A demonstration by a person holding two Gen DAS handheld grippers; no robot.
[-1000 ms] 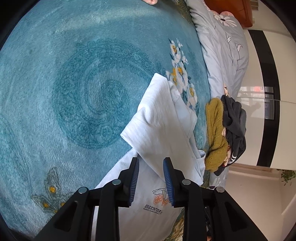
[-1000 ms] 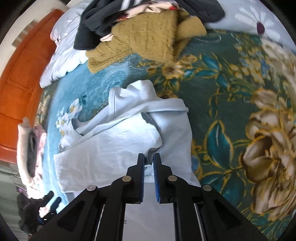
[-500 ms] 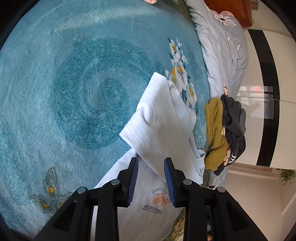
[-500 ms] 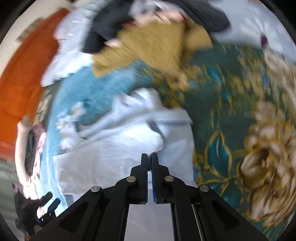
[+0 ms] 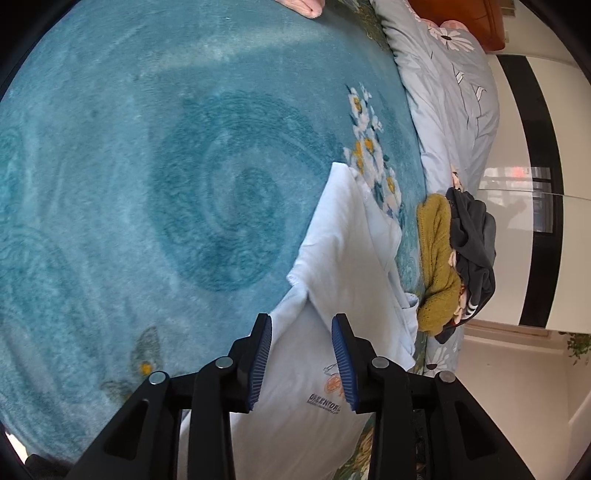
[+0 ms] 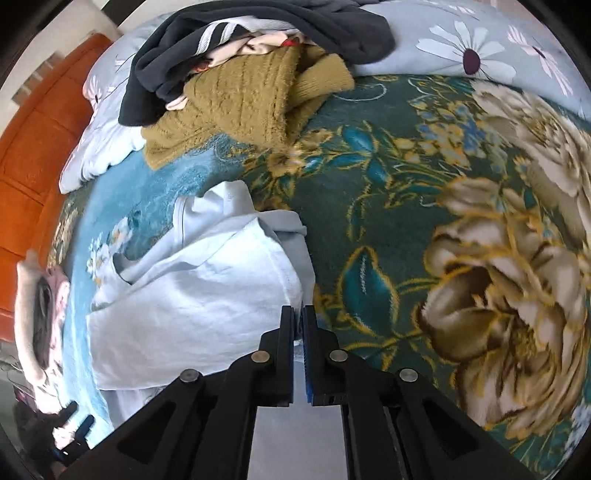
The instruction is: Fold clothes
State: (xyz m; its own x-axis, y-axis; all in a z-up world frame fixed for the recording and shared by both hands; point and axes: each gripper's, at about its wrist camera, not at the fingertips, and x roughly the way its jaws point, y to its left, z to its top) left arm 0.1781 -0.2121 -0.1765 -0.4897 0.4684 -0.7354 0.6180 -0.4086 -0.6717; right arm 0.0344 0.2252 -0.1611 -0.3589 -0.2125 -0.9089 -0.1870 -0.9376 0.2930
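Note:
A pale blue T-shirt [image 5: 343,258] lies partly folded on the teal blanket [image 5: 147,184], its printed logo [image 5: 327,393] facing up. My left gripper [image 5: 302,326] hovers open just above the shirt's body, with cloth showing between the two fingers. In the right wrist view the same T-shirt [image 6: 192,306] spreads to the left, one sleeve [image 6: 218,206] pointing away. My right gripper [image 6: 298,317] is shut at the shirt's right-hand folded edge, and a strip of pale cloth shows between its pads.
A mustard knit sweater [image 6: 243,99] and dark grey garments [image 6: 266,29] are piled at the far side, on a daisy-print duvet [image 6: 461,51]. A dark green floral blanket [image 6: 480,240] lies to the right. An orange headboard [image 6: 33,147] and a person [image 6: 40,314] are at the left.
My right gripper's narrow gap has shut on the shirt's edge, and it has moved right along the fold. The left gripper stays open and has shifted a little toward the fold's corner.

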